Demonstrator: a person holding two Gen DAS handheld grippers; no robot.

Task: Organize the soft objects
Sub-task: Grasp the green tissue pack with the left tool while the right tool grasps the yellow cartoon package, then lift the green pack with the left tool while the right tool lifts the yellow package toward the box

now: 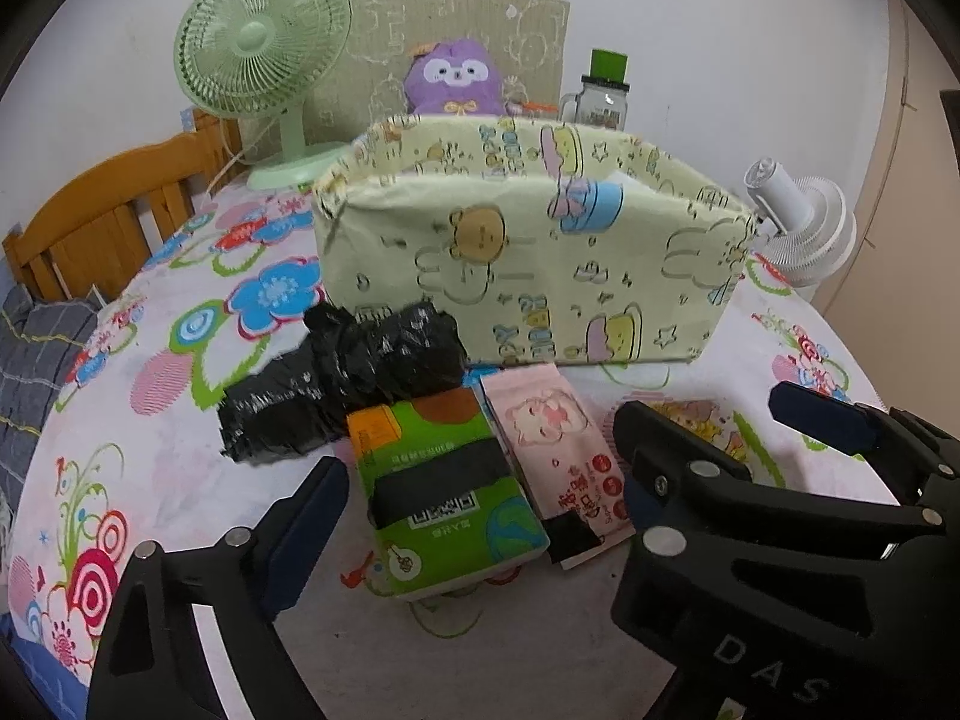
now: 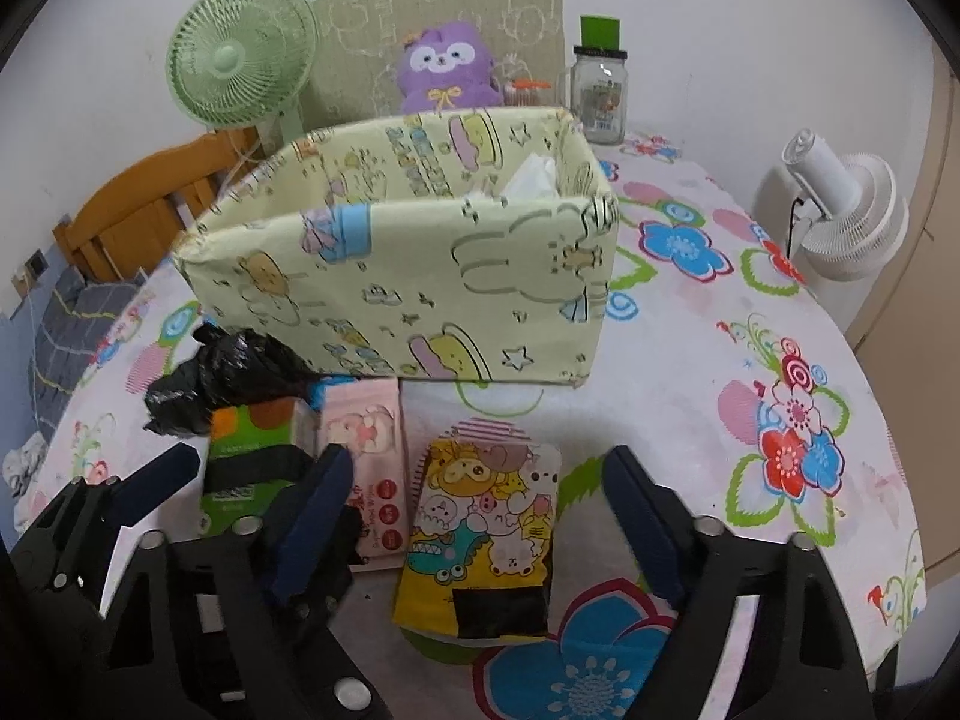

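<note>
A pale green fabric storage box with cartoon prints stands on the flowered table; it also shows in the right wrist view, with white tissue inside. In front of it lie a black plastic bag bundle, a green tissue pack, a pink wipes pack and a yellow cartoon pack. My left gripper is open, its jaws on either side of the green and pink packs. My right gripper is open around the yellow pack; it also shows in the left wrist view.
Behind the box stand a green desk fan, a purple plush toy, a glass jar with a green lid and a white fan. A wooden chair back is at the left. The table edge curves at the right.
</note>
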